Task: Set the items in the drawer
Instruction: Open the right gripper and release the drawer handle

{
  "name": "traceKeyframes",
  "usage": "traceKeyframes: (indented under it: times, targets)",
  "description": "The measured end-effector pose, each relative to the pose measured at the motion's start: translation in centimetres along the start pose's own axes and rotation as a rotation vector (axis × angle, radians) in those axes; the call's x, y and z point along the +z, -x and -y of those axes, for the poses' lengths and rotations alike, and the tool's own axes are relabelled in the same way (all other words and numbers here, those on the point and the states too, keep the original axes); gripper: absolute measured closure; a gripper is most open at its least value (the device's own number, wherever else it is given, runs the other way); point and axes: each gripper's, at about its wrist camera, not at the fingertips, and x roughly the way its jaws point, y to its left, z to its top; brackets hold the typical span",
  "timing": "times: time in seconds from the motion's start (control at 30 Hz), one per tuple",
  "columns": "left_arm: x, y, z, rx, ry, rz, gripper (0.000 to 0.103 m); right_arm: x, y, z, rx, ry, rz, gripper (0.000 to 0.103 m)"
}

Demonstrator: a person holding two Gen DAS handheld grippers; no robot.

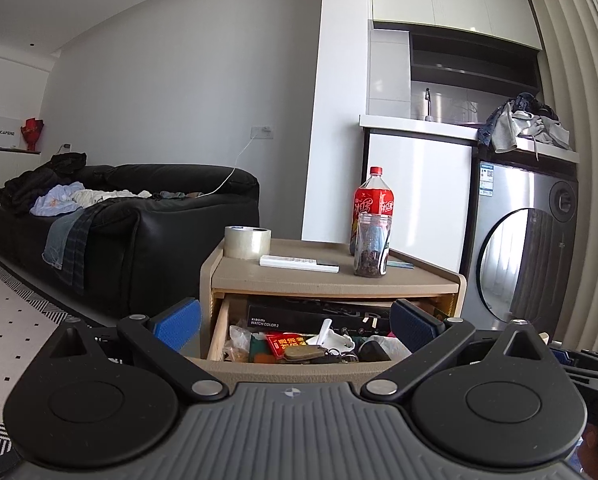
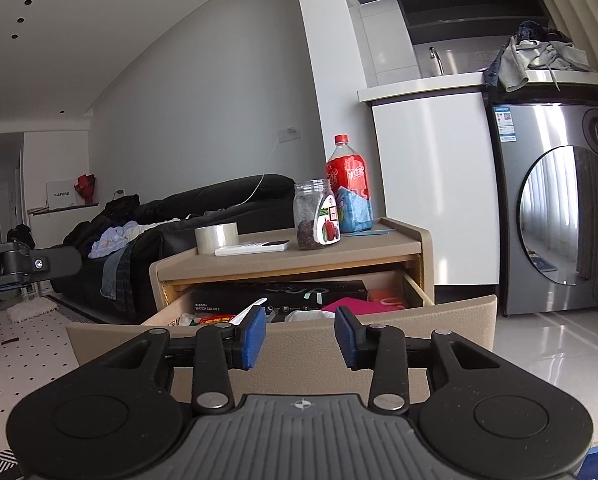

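While both cameras face the beige side table (image 1: 331, 280), each has its own angle. The left wrist view looks down into the open drawer (image 1: 299, 366) and picks out the clutter: a black watch box (image 1: 319, 316), a red packet (image 1: 287, 344), a set of keys (image 1: 311, 354). The right wrist view sits lower and mostly meets the drawer's front panel (image 2: 439, 328), yet it alone catches a blue packet (image 2: 355, 210) behind the jar and pink items at the drawer's right end (image 2: 345, 305).

Up on the tabletop: a roll of clear tape (image 1: 247, 242), a white remote (image 1: 299, 265), a clear jar (image 1: 372, 244) and a red soda bottle (image 1: 373, 196), all well beyond both sets of fingers.

Left gripper (image 1: 299, 326) is spread wide, empty, its blue pads (image 1: 179, 320) flanking the drawer opening. Right gripper (image 2: 300, 336) is parted too, holding nothing, hovering just before the drawer front. Part of the left tool (image 2: 27, 266) shows at the right view's left edge.
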Motion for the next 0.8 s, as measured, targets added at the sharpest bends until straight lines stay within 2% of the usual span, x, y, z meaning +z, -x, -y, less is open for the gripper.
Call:
traceKeyframes:
  times: [0.13,0.33,0.7,0.8]
  targets:
    - [0.6,-0.6,0.1,0.032,0.03,0.0,0.0,0.6,-0.8,0.6,-0.005,0.004,0.017,0.057]
    - [1.4,-1.7,0.5,0.023,0.029,-0.018,0.0,1.2,-1.9,1.0,0.013,0.03,0.038,0.054]
    - [3.0,-4.2,1.5,0.014,0.016,-0.045,0.0,2.7,-4.1,1.9,0.001,0.008,0.018,0.053]
    - [3.2,-4.8,1.9,0.012,0.004,-0.057,0.0,3.0,-4.9,2.0,0.003,0.007,0.013,0.05]
